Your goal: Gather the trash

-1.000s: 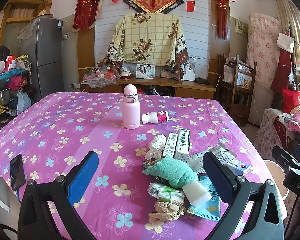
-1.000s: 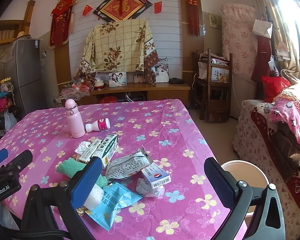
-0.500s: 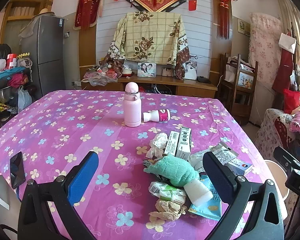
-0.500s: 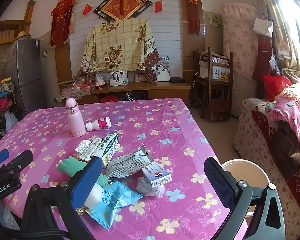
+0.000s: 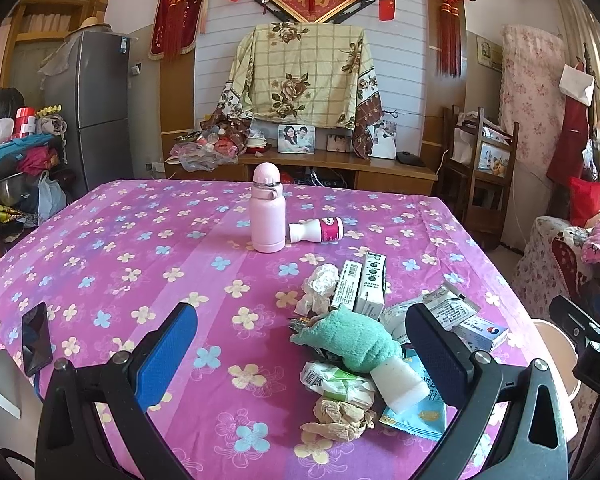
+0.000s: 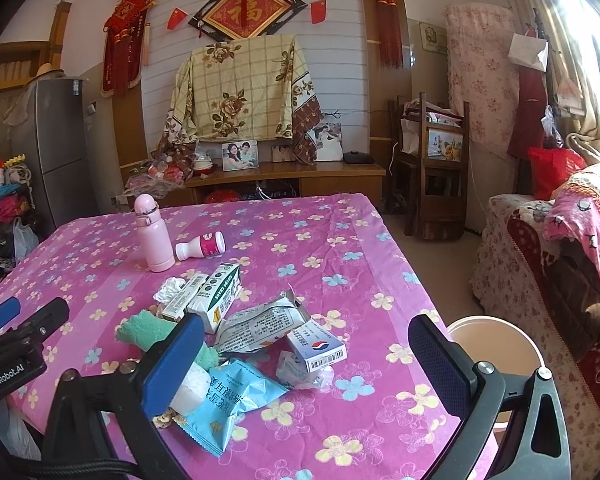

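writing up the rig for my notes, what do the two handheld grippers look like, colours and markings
Both match: a black frame with silver screws and two broad fingers faced with blue textured pads. That goes for the left gripper and the right gripper. From the right camera, the left unit's side reads "GenRobot.AI" in white; a black cable runs below. No hands or sleeves show.

In the right wrist view the near blue pad covers part of the white foam block (image 6: 188,390) and the green cloth (image 6: 148,330) at about 8 o'clock, and the bin (image 6: 496,344) beyond the desk (image 6: 340,264) edge at 4 o'clock is half masked by the other finger. In the left wrist view the blue snack packet (image 5: 416,412) lies mostly under the foam block and a finger; print on the cartons (image 5: 364,288) is too small to read. The phone (image 5: 36,338) at 9 o'clock overhangs the desk edge.
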